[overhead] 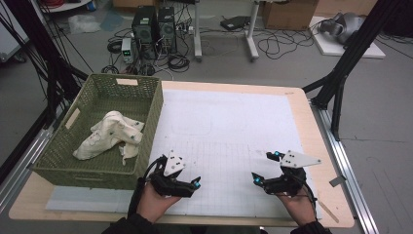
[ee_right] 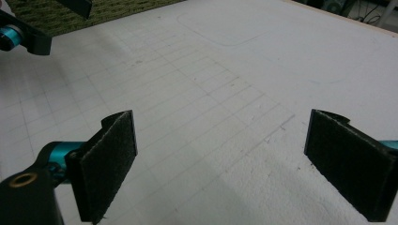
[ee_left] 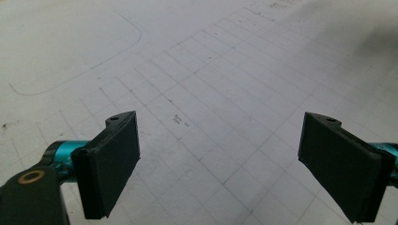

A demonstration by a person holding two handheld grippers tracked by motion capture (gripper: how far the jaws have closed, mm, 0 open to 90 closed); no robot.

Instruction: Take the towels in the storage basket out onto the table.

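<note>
My left gripper (overhead: 187,173) hovers over the near left part of a white gridded mat (overhead: 229,126), just in front of a green woven basket (overhead: 63,161). In the left gripper view its jaws (ee_left: 230,159) stand wide apart, open, with bare mat between them. My right gripper (overhead: 266,167) is held over the near right of the mat, open too, and its own view shows nothing between its jaws (ee_right: 227,159). A cream cloth (overhead: 109,134) lies crumpled inside the basket. Part of the left gripper (ee_right: 23,33) appears at the top left of the right gripper view.
The mat covers a wooden table (overhead: 316,146) whose edges run close on the right and at the front. Beyond the table's far edge the floor holds computer towers (overhead: 156,24), cables and cardboard boxes (overhead: 287,12). Black stand legs (overhead: 341,68) rise at the right.
</note>
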